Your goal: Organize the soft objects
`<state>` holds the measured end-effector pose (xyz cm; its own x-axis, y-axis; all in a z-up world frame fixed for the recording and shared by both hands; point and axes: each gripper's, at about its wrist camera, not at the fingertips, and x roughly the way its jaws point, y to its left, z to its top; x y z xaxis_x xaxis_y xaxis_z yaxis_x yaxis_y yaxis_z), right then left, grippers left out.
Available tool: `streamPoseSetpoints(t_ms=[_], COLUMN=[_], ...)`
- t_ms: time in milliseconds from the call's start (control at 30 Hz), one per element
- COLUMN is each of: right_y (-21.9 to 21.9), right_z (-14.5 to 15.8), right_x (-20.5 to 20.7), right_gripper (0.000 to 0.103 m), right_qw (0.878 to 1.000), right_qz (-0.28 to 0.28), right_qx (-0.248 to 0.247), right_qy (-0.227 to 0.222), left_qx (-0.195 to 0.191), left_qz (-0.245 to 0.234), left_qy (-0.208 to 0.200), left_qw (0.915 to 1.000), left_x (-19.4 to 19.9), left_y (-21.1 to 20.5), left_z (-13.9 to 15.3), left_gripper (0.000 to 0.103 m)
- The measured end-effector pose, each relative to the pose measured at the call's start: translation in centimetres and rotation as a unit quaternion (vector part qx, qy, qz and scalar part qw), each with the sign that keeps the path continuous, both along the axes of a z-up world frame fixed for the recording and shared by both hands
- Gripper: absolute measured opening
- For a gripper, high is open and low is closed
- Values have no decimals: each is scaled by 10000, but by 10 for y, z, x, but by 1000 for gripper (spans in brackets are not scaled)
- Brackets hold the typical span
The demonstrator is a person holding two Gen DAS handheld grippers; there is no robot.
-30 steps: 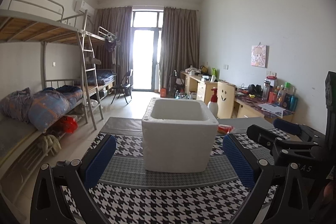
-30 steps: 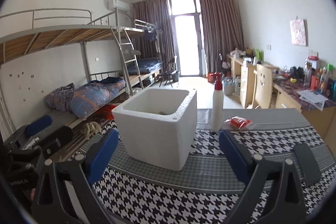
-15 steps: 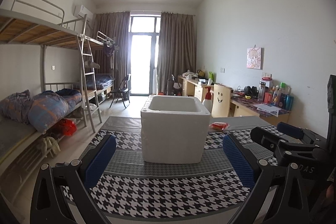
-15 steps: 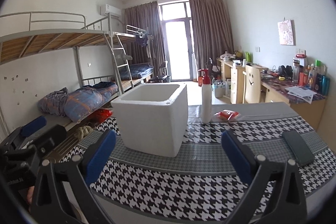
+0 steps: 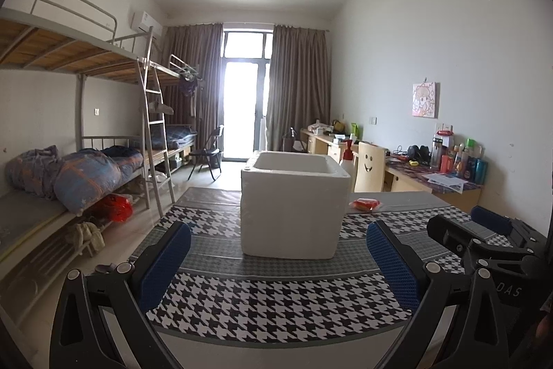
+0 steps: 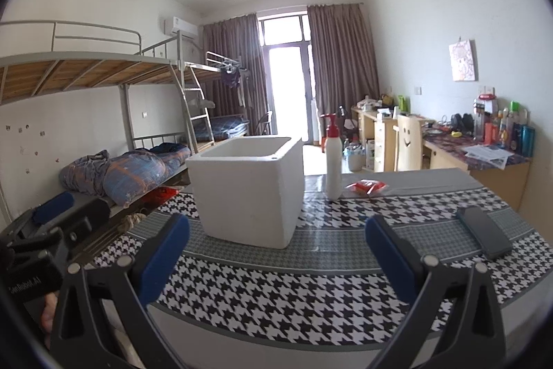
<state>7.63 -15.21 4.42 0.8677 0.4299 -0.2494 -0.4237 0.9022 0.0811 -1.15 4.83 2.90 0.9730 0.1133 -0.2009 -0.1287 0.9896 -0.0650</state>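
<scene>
A white foam box [image 5: 293,204] [image 6: 247,189] stands open-topped on the houndstooth tablecloth [image 5: 276,303] [image 6: 311,293]; its inside is hidden from here. A small red packet [image 5: 364,204] [image 6: 367,186] lies behind it to the right. My left gripper [image 5: 276,265] hovers open over the near table edge, well short of the box, nothing between its blue pads [image 5: 162,261]. My right gripper [image 6: 276,256] is likewise open and empty, in front of the box's right side. In the left wrist view the right gripper [image 5: 484,241] shows at the right edge.
A white pump bottle with a red top [image 6: 333,158] stands right of the box. A dark phone [image 6: 484,232] lies at the table's right. Bunk beds with bedding [image 5: 83,175] line the left wall; cluttered desks [image 5: 432,175] line the right wall.
Both grippers have pulled back and lowered from the box, which now looks smaller and farther, its inside out of sight. Both stay open and empty.
</scene>
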Motion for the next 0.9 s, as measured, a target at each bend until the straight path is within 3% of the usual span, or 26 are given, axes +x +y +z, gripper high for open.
streamPoseSetpoints(t_ms=[333, 900], right_y=[-12, -19], right_z=[-11, -20], right_x=[5, -8], right_gripper=[102, 102], right_qw=[9995, 9995], right_qz=[56, -149], right_qx=[213, 246], right_qy=[241, -86], left_qx=[-3, 51], left_qz=[55, 20], left_qy=[-92, -177], left_qw=[9999, 9998], left_x=[-4, -8], left_y=[-1, -4], left_z=[-11, -17], left_gripper=[102, 102])
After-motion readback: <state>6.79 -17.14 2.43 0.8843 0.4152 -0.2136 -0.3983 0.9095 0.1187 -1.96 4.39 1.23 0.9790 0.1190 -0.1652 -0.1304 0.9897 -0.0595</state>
